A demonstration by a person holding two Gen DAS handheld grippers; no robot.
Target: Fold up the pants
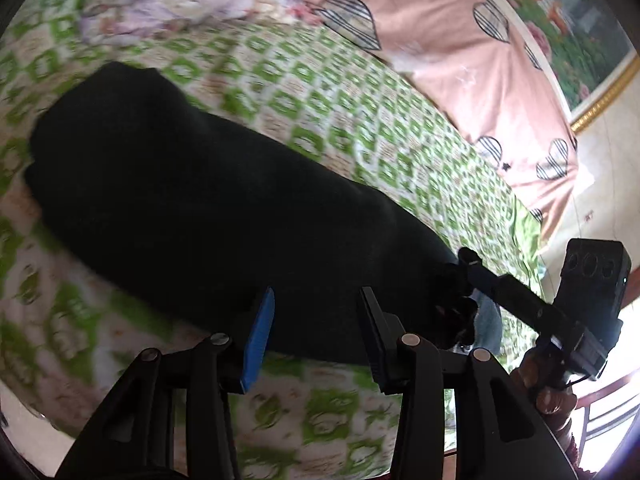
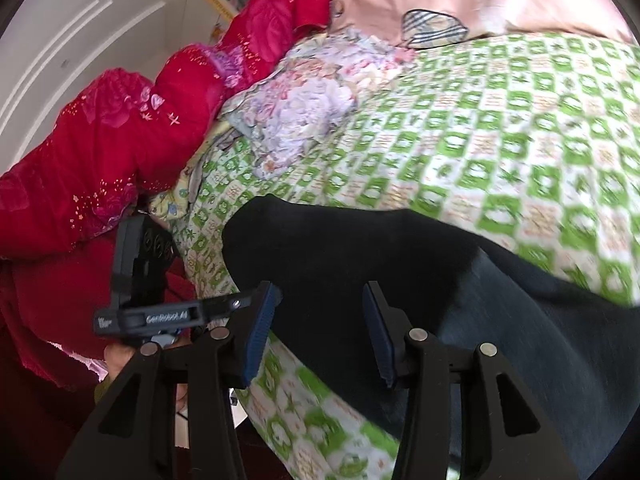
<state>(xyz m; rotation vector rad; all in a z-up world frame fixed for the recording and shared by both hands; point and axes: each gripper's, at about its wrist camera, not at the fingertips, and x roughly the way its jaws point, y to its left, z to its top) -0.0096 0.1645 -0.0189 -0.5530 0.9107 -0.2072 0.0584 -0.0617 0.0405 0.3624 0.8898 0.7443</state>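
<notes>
The black pants lie folded into a long band on the bed, over its green-checked cover; the left claw hangs above their near edge, jaws apart, gripping nothing; the right claw hovers likewise, jaws apart and empty; a pink quilt lies far right.

black pants: so dark that folds, seams and layers could not be told; lower end ran under the finger mounts in the left wrist view.
green-and-white checked bedsheet: pattern smeared by motion blur, motifs unreadable.
pink quilt with striped hearts: cut off by the lens rim.
gold-framed flower painting: only a corner showed.
red embroidered blanket: ran out of the left edge.
hand under the other gripper's mount: mostly hidden.
</notes>
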